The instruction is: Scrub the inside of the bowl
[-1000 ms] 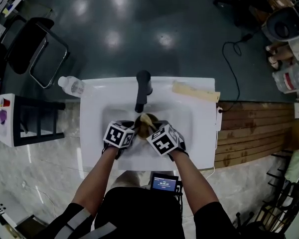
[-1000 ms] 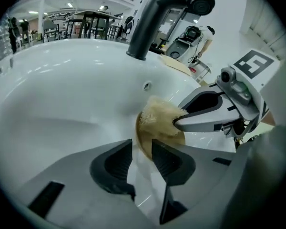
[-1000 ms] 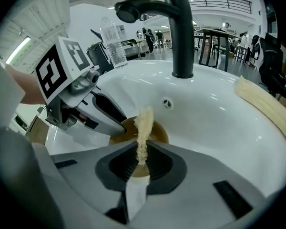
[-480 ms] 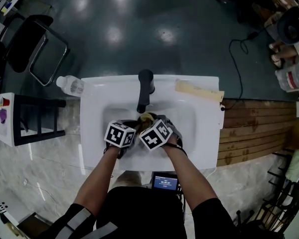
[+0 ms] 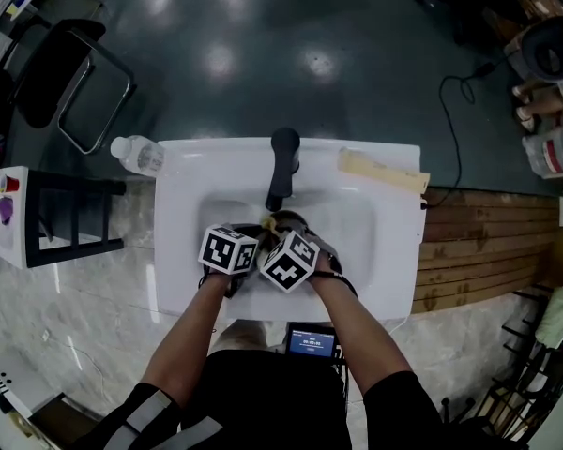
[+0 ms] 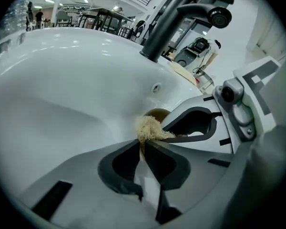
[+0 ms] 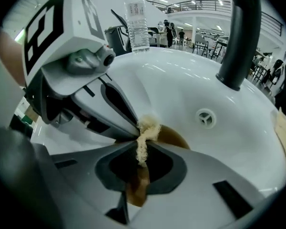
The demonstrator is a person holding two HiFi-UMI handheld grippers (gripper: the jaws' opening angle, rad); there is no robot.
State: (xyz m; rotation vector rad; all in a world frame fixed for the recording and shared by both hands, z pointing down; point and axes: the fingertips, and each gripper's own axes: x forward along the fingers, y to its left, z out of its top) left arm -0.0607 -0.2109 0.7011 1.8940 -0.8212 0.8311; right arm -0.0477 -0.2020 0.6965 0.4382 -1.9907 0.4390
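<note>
Bowl (image 7: 177, 136), brown and shallow, sits low in the white sink (image 5: 188, 190), in front of the black tap (image 5: 283, 162) and just short of the round drain (image 7: 206, 118). The left gripper (image 6: 142, 146) has just been closing, and its jaws now pinch the near rim of the bowl, a thin brown edge showing between the pads. The right gripper (image 7: 142, 152) is clamped on a pale, fibrous scrubber (image 7: 147, 129), whose tuft sticks out past the tips and lies over the bowl, right beside the left gripper's tips. A clear water bottle (image 5: 136, 155) lies at the sink's far left corner.
</note>
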